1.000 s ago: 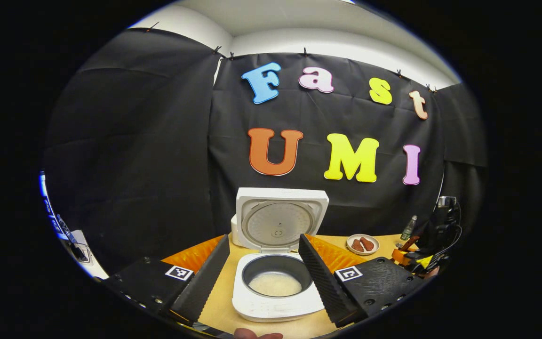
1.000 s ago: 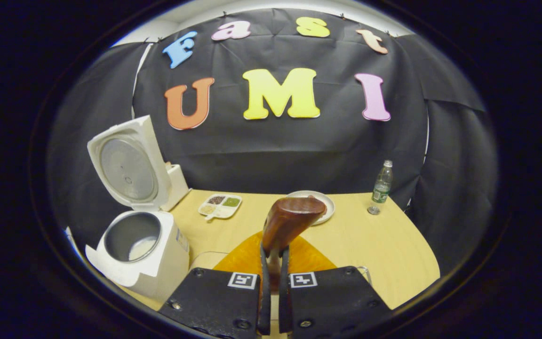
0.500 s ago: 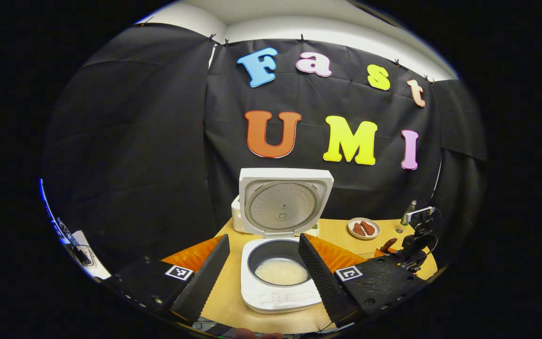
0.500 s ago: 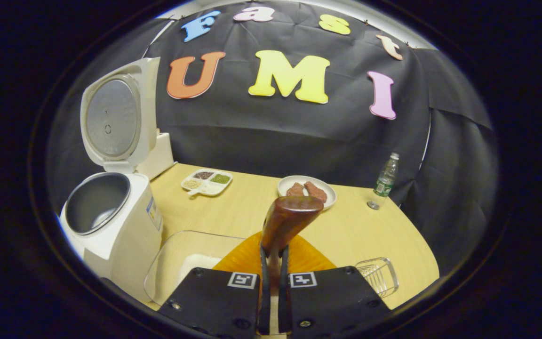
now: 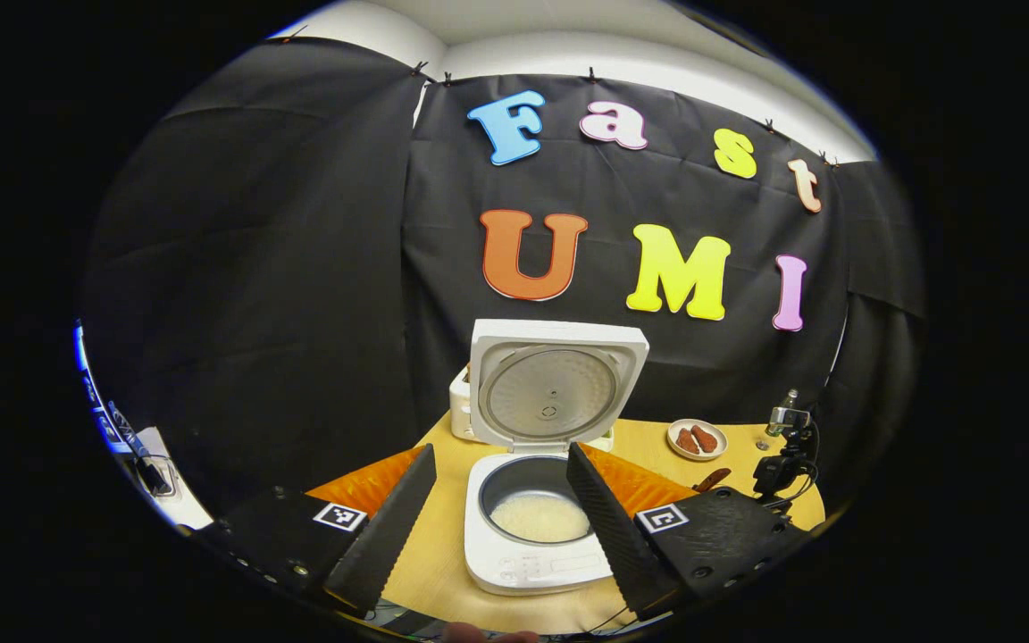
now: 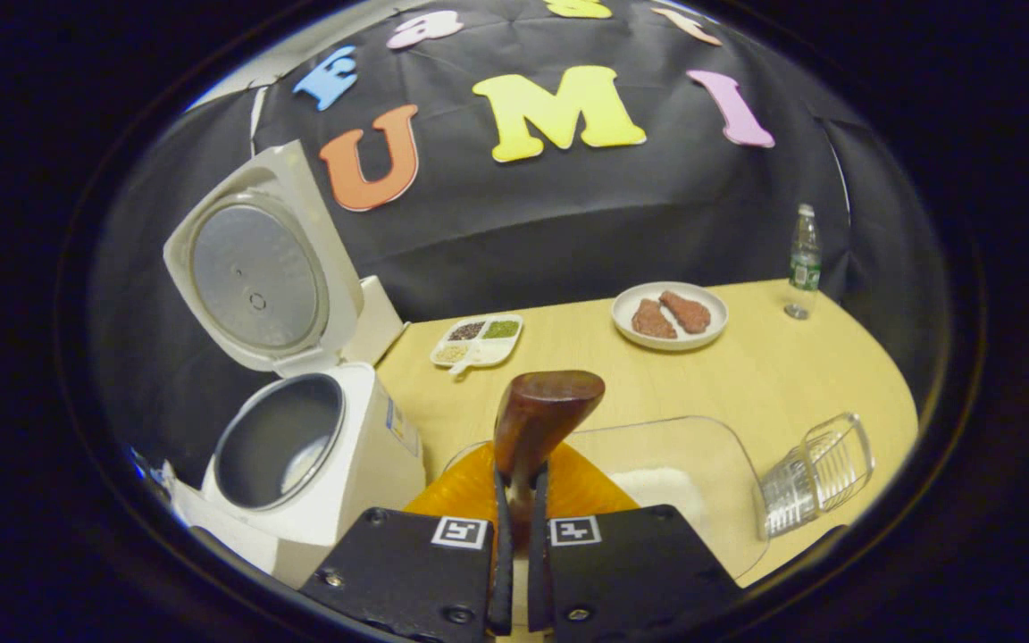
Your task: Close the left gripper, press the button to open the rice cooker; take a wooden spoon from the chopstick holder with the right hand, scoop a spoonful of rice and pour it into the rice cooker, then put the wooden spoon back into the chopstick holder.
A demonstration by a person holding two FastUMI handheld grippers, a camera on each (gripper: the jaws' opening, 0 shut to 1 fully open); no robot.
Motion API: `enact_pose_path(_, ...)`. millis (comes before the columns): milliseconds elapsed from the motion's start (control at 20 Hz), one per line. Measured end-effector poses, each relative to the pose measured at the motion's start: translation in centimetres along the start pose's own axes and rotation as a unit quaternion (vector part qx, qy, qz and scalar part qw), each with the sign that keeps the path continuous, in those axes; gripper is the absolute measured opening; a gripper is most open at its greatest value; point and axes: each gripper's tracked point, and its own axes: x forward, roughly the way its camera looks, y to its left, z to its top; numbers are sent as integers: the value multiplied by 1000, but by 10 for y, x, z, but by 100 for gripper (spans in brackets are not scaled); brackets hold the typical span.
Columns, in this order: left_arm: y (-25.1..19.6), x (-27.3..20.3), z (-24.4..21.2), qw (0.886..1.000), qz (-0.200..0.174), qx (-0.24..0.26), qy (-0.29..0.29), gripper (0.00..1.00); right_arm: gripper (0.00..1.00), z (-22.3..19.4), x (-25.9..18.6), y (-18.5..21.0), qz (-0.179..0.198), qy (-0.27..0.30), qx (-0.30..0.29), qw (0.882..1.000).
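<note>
The white rice cooker (image 5: 539, 563) stands open, its lid (image 5: 557, 391) upright and rice in the pot (image 5: 539, 516). My left gripper (image 5: 501, 522) is open, one finger on either side of the cooker's front and a little short of it. My right gripper (image 6: 519, 500) is shut on the handle of the wooden spoon (image 6: 543, 418), whose dark bowl points forward above a clear tray of rice (image 6: 689, 487). The cooker (image 6: 300, 451) sits to the left of this gripper. A clear ribbed chopstick holder (image 6: 818, 471) stands to its right. Far off, the right gripper (image 5: 782, 464) shows with the spoon (image 5: 711, 480).
On the wooden table (image 6: 800, 366) are a plate of meat (image 6: 669, 314), a small divided dish of seasonings (image 6: 477, 339) and a water bottle (image 6: 802, 263) near the back wall. The table's right edge runs close behind the chopstick holder.
My right gripper has swung with the spoon away from the cooker and now hangs over the clear rice tray, tilted. The left gripper has drifted slightly and stays open.
</note>
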Motion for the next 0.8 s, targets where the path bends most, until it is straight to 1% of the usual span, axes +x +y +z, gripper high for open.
enact_pose_path(150, -2, -4, 3, 1000, 2, -2, -3, 94, 12, 0, -2, -2, 19, 15, 66, 998)
enact_pose_path(250, -4, -8, 4, 1000, 2, -1, -9, 94, 12, -2, -4, -14, 22, 24, 124, 992)
enact_pose_path(400, -11, -13, 6, 1000, 1, -1, -12, 94, 12, -5, -11, -34, 31, 33, 208, 977)
enact_pose_path(550, -23, -17, 2, 1000, -7, -4, -7, 94, 12, -6, -21, -49, 45, 30, 283, 958)
enact_pose_path(650, -30, -20, 1, 1000, -9, 0, -6, 94, 12, -4, -29, -59, 49, 27, 314, 948)
enact_pose_path(800, -43, -25, 4, 1000, -15, 8, -12, 95, 12, 10, -44, -73, 57, 11, 341, 938)
